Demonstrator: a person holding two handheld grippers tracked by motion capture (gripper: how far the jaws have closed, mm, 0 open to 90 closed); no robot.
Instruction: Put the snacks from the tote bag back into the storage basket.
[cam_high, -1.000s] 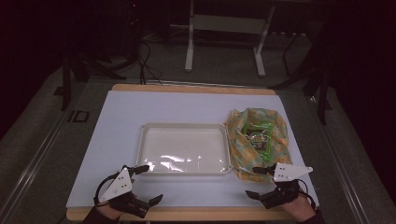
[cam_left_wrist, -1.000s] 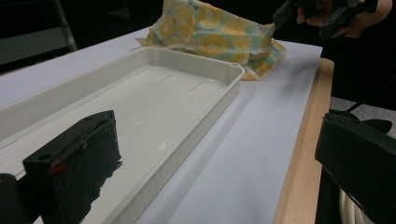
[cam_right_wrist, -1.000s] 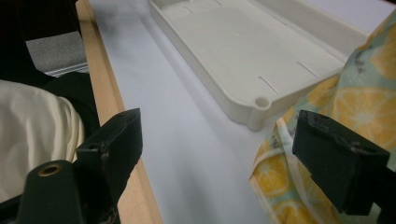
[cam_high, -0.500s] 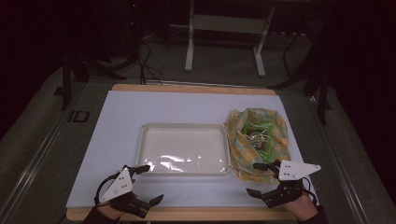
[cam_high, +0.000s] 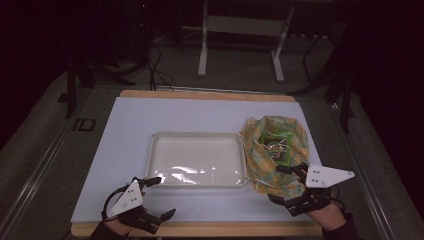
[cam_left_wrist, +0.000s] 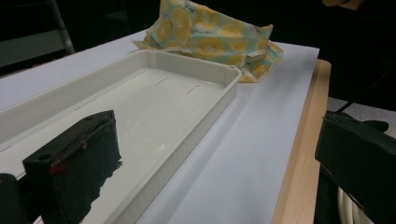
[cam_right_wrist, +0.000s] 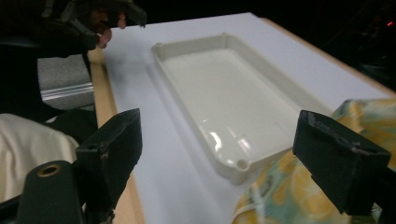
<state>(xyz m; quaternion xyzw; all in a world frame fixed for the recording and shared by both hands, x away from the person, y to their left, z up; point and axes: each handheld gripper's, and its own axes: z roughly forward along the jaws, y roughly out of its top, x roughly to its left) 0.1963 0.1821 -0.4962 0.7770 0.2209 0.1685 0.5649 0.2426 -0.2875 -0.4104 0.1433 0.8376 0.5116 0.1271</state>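
An empty white plastic tray (cam_high: 199, 136) lies in the middle of the white-covered table. Touching its right end is a crumpled yellow-and-green patterned cloth bag (cam_high: 260, 165), open at the top, with a green packet (cam_high: 276, 145) inside. My right gripper (cam_high: 276, 183) is open at the bag's near edge, its far jaw over the cloth. In the right gripper view, the right gripper (cam_right_wrist: 224, 140) frames the tray's corner (cam_right_wrist: 236, 165) and the cloth (cam_right_wrist: 285, 191). My left gripper (cam_high: 162, 196) stands open just in front of the tray's near left corner. In the left gripper view, the left gripper (cam_left_wrist: 219, 135) looks along the tray (cam_left_wrist: 212, 95) towards the bag (cam_left_wrist: 210, 32).
The white sheet (cam_high: 145, 120) covers a wooden board whose bare edge (cam_high: 215, 228) runs along the front. Metal stand legs (cam_high: 240, 45) and cables (cam_high: 150, 65) sit on the dark floor beyond. The other hand and its gripper (cam_right_wrist: 93, 18) are at the right gripper view's top left.
My right gripper has moved a little forward and to the right, up to the bag's near edge. The left gripper, tray and bag have stayed put.
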